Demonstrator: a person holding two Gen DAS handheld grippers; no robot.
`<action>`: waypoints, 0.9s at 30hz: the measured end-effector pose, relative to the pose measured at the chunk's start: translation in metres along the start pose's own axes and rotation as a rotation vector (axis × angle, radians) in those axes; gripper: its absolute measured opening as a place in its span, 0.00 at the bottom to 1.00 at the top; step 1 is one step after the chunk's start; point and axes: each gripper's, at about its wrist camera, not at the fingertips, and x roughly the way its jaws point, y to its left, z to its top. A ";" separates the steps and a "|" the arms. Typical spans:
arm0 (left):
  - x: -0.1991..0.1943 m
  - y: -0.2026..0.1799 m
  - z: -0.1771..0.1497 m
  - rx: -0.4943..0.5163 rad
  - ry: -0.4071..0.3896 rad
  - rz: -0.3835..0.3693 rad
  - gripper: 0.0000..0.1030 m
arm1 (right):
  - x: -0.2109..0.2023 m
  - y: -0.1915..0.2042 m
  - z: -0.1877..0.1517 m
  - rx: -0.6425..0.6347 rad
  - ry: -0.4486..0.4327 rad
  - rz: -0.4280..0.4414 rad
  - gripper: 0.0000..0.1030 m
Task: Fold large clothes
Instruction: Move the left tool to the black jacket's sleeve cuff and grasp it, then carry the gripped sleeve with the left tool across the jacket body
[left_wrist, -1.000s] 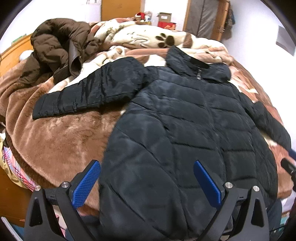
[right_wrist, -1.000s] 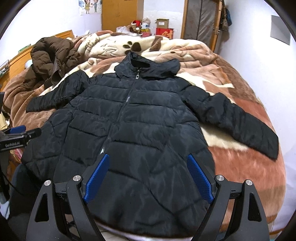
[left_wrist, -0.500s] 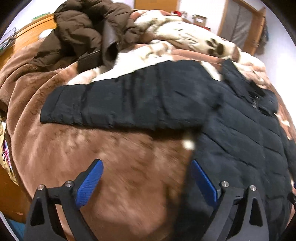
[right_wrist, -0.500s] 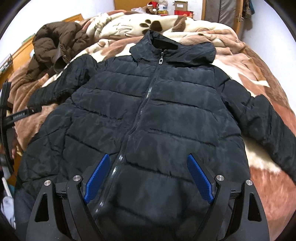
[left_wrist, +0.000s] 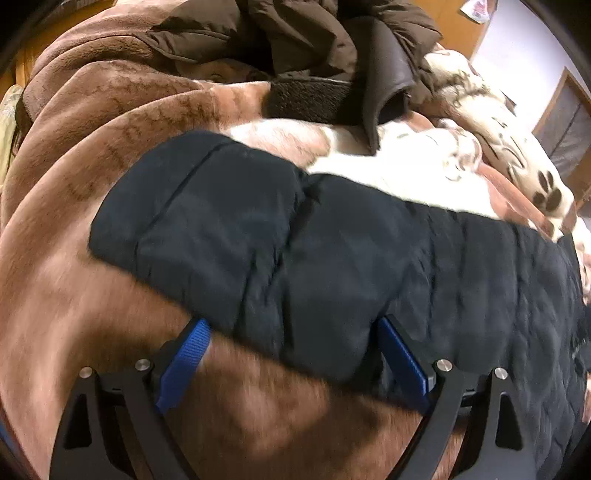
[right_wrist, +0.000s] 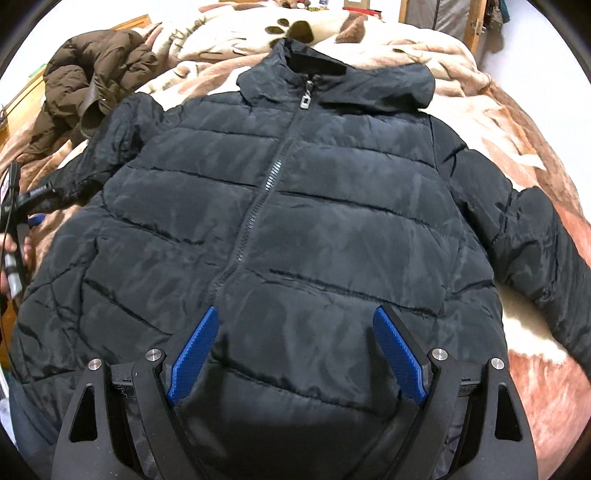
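A black quilted puffer jacket (right_wrist: 295, 221) lies flat and zipped, face up, on the bed, sleeves spread to both sides. Its left sleeve (left_wrist: 258, 240) fills the left wrist view, cuff toward the left. My left gripper (left_wrist: 291, 332) is open, its blue pads on either side of the sleeve's near edge; the right pad is partly hidden by fabric. The left gripper also shows at the far left of the right wrist view (right_wrist: 22, 214). My right gripper (right_wrist: 295, 332) is open and empty over the jacket's lower front.
A brown plush blanket (left_wrist: 74, 295) with cream paw-print patches (right_wrist: 295, 29) covers the bed. A crumpled brown coat (left_wrist: 314, 44) lies beyond the left sleeve, also in the right wrist view (right_wrist: 96, 81). A wooden door (left_wrist: 565, 122) stands at the back.
My left gripper has moved left and forward from the jacket body down to the left sleeve, which now sits between its pads. My right gripper has moved closer over the jacket front.
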 end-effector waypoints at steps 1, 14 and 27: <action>0.005 -0.002 0.003 0.004 -0.003 0.010 0.90 | 0.002 -0.002 -0.001 0.004 0.006 -0.002 0.84; -0.032 -0.054 0.023 0.190 -0.052 0.034 0.17 | -0.014 -0.011 -0.018 0.022 -0.018 -0.042 0.83; -0.185 -0.152 0.006 0.437 -0.227 -0.160 0.16 | -0.064 -0.032 -0.036 0.092 -0.126 -0.107 0.82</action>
